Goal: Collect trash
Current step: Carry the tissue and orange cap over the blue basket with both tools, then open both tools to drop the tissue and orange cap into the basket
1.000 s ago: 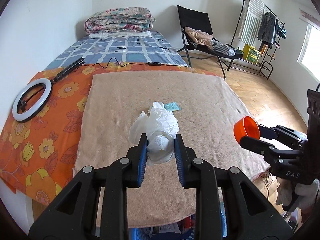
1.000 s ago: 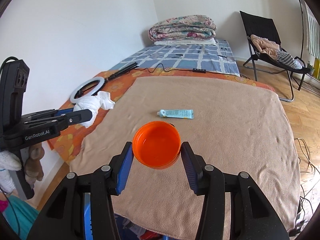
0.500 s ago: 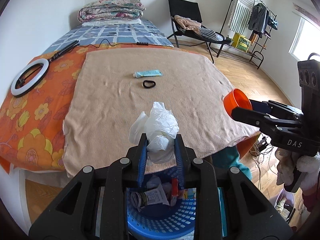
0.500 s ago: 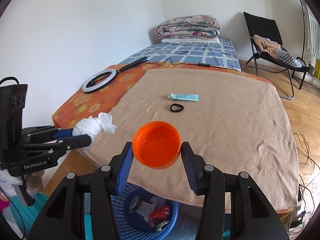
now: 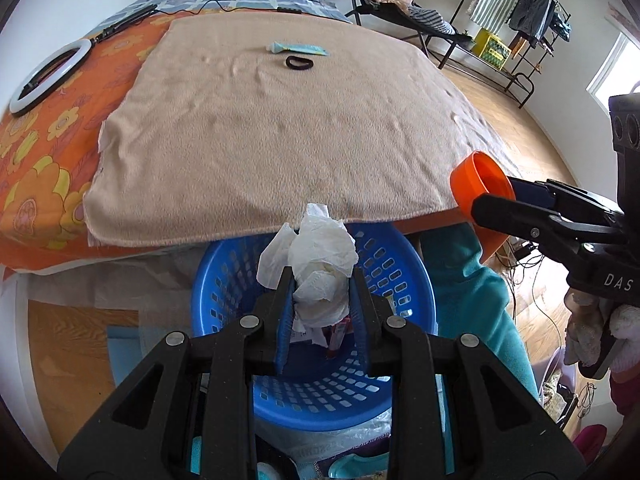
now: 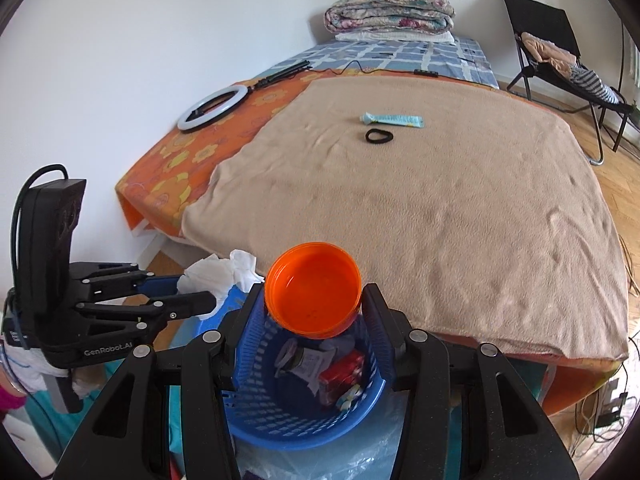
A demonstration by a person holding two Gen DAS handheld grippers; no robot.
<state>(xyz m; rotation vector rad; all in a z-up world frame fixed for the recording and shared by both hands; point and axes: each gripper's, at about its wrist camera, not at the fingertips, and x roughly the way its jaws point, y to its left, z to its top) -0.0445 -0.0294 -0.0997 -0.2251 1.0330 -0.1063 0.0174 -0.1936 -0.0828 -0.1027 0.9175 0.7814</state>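
Note:
My left gripper [image 5: 320, 280] is shut on a crumpled white tissue wad [image 5: 316, 256] and holds it over the blue perforated basket [image 5: 408, 264] below the bed's front edge. My right gripper [image 6: 314, 296] is shut on an orange lid [image 6: 314, 288] and holds it above the same basket [image 6: 280, 420], which has several wrappers and a small jar inside. The left gripper with the tissue [image 6: 218, 276] shows at left in the right wrist view. The orange lid [image 5: 480, 184] shows at right in the left wrist view.
A beige blanket [image 6: 420, 208] covers the bed. On it lie a light-blue tube [image 6: 394, 120] and a black hair tie [image 6: 379, 136]. A ring light [image 6: 212, 107] lies on the orange floral sheet. A black chair [image 6: 560, 52] stands at right.
Both grippers have pulled back from over the bed and lowered past its front edge. The blue basket has come into full view beneath the tissue and the lid.

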